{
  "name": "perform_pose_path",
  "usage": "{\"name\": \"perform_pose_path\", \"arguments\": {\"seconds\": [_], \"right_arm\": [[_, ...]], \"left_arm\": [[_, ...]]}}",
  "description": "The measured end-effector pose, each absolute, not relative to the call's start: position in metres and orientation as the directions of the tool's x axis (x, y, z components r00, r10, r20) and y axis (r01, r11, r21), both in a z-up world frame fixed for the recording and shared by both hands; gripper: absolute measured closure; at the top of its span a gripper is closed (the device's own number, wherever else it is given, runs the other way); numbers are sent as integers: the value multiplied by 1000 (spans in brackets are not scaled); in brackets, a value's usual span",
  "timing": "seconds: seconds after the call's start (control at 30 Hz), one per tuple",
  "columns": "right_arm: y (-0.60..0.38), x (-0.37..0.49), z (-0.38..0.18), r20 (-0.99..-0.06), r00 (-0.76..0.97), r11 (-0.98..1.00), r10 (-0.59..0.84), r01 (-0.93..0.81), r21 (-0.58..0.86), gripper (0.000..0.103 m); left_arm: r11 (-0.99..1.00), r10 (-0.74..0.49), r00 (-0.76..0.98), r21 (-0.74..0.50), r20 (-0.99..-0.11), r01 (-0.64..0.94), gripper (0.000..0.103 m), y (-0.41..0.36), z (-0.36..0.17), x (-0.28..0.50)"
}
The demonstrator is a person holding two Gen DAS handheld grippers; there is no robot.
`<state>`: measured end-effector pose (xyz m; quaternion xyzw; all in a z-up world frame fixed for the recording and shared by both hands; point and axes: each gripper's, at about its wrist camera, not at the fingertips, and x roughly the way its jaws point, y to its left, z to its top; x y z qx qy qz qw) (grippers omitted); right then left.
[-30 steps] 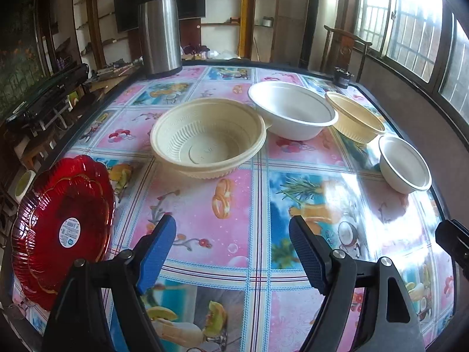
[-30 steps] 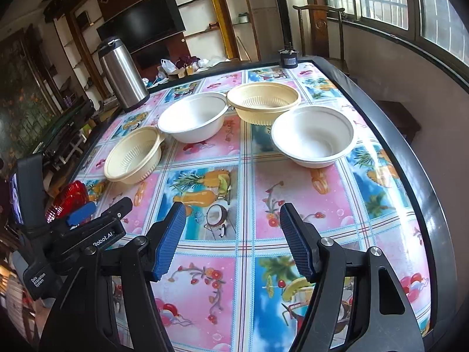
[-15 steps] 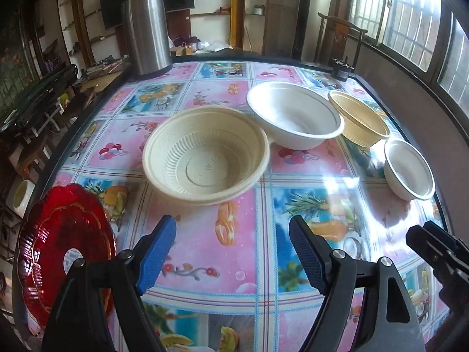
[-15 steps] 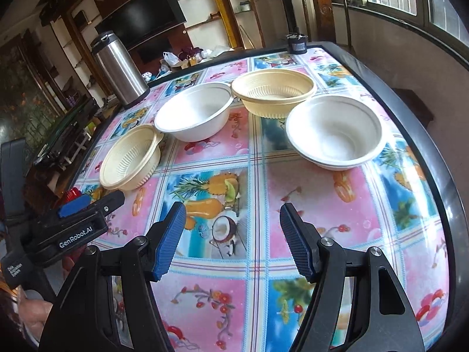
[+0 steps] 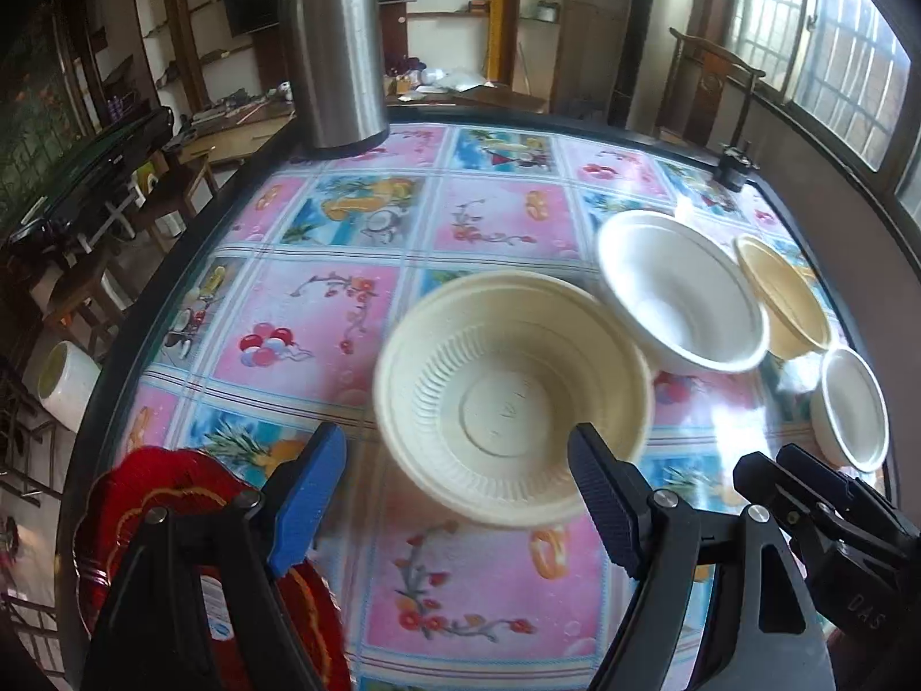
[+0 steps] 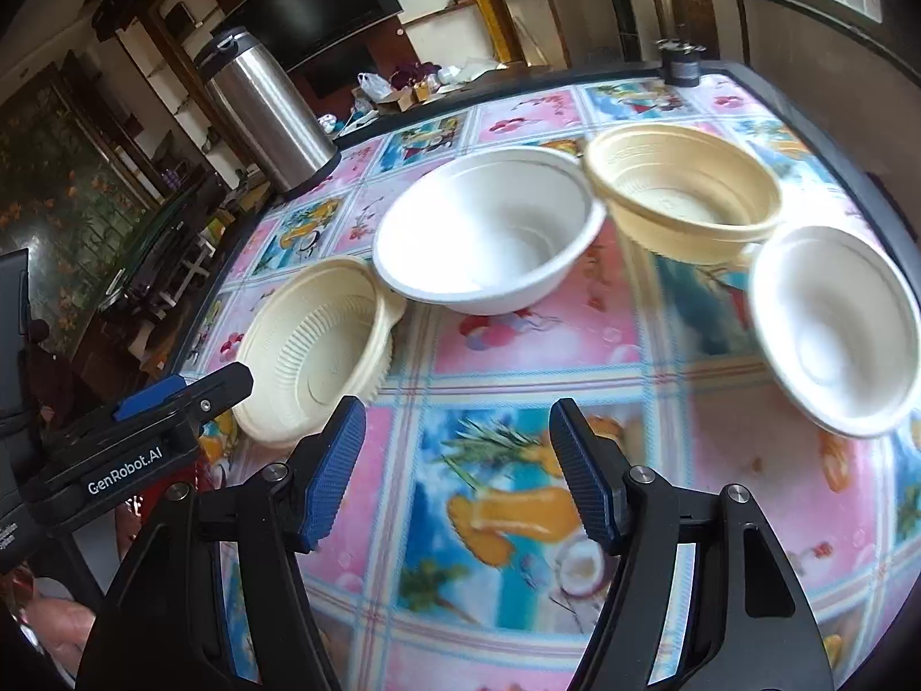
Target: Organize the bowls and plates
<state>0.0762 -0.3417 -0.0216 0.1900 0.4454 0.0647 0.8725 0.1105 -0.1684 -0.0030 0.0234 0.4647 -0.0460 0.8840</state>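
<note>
Cream plastic and white foam line up across a fruit-print tabletop (image 5: pixel 357 311) as two hand-held grippers close in on the bowls. The left gripper (image 5: pixel 457 486) hangs low with its blue-padded fingers (image 5: pixel 308 489) spread wide and empty, the near rim of the ribbed cream bowl (image 5: pixel 512 397) sitting between them and just ahead. The right gripper (image 6: pixel 455 475) is likewise wide open and holding nothing, aimed at bare tabletop in front of the row; in its view the small white bowl (image 6: pixel 834 340) lies ahead to its right.

Four bowls stand separately: the ribbed cream bowl nearest the left gripper, a large white bowl (image 5: pixel 682 299) just beyond it with rims close or touching, a second cream bowl (image 5: pixel 783 299) beside that, and the small white bowl at the right edge. A red plate (image 5: pixel 172 495) rests at the near left corner, partly hidden under the left gripper. A steel thermos (image 5: pixel 334 52) stands at the far side, well clear of the work.

Nothing is stacked yet, so the job appears to be at its opening step: the approach to a first pick, most likely the ribbed cream bowl. The next move seems to call for easing the left fingers forward so one pad goes inside the wall and one outside, then pinching the rim before lifting. The bowl looks light and thin-walled, so a firm squeeze may flex it or skid it into the neighbouring white bowl. Matching cream to cream and white to white would make tidy nests.
</note>
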Motion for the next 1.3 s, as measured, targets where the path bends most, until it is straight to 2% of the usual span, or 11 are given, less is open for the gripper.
{"name": "perform_pose_path", "arguments": {"seconds": [0.47,0.53,0.63,0.7,0.73,0.8,0.83,0.97,1.3], "right_arm": [[-296,145,-48,-775,516,902,366,9,431,36],[-295,147,-50,-772,513,899,376,-1,438,43],[-289,150,-52,-782,504,909,367,-14,417,59],[-287,151,-54,-790,498,916,358,-22,401,79],[-286,151,-55,-792,496,918,356,-29,395,84],[-289,150,-56,-782,503,914,368,-40,404,86],[-291,148,-56,-779,506,913,370,-42,406,86],[-297,140,-54,-776,519,917,358,-38,397,86],[-308,111,-50,-763,531,910,368,-35,414,86]], "left_arm": [[998,-39,500,-13,-865,56,23,-145,-26,151],[998,-40,489,-14,-872,56,23,-145,-31,153],[998,-48,477,-25,-878,54,23,-146,-35,155],[998,-58,481,-34,-875,60,25,-147,-36,154],[997,-63,482,-36,-874,64,25,-149,-36,155],[996,-67,477,-30,-876,85,45,-154,-39,155],[996,-55,462,-15,-885,91,63,-157,-42,156],[997,-14,462,22,-887,72,82,-158,-45,154],[997,-72,436,-47,-897,67,90,-153,-42,135]]}}
